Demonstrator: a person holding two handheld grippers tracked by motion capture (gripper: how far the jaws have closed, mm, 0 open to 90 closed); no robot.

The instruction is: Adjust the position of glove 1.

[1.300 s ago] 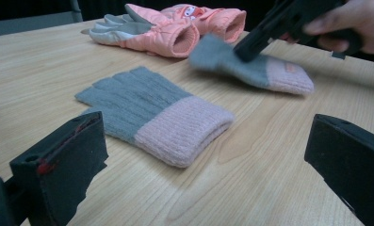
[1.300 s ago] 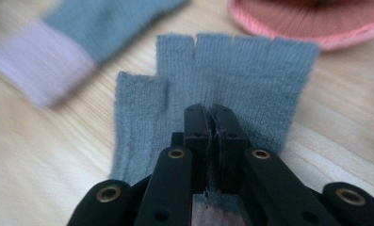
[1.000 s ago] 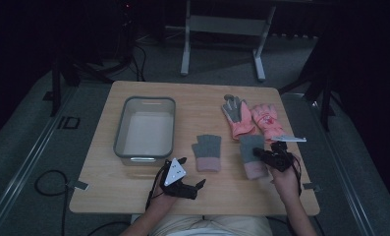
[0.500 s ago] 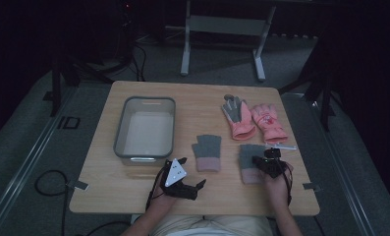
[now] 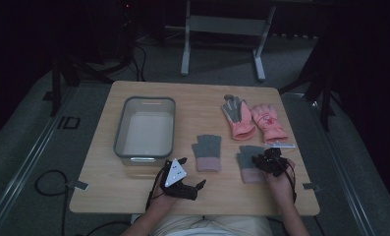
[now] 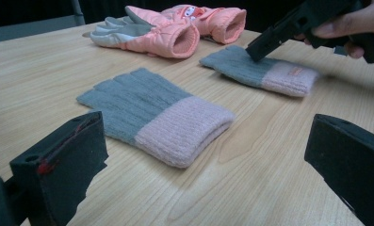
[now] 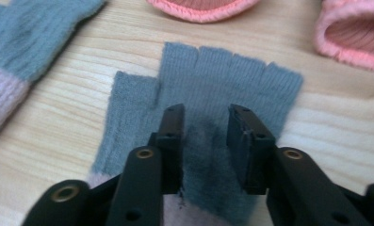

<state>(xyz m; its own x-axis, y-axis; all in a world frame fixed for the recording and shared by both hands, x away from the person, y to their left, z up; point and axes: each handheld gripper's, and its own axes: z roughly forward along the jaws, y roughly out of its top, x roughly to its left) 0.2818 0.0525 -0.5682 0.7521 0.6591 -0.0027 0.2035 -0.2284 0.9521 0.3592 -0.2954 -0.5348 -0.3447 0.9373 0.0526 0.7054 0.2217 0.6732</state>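
Observation:
Two grey fingerless gloves with pink cuffs lie flat on the wooden table (image 5: 133, 196). The left one (image 5: 207, 152) (image 6: 147, 108) is just ahead of my left gripper (image 5: 192, 172) (image 6: 203, 160), whose jaws stand wide open and empty. My right gripper (image 5: 260, 161) (image 7: 206, 122) points down onto the right glove (image 5: 249, 169) (image 7: 231, 75). Its jaws have just been opening and now stand a little apart, tips on the grey knit with nothing pinched. In the left gripper view, one right fingertip (image 6: 255, 52) rests on that glove (image 6: 279, 75).
A grey rectangular tub (image 5: 146, 130) stands at the left of the table. Two pink padded gloves (image 5: 239, 118) (image 5: 268, 123) lie beyond the grey ones, cuffs toward me (image 6: 180, 40) (image 7: 354, 37). A white strip (image 5: 281, 145) lies by the right pink glove.
My right gripper has come down and slightly left onto the right grey glove. The left gripper has stayed where it was.

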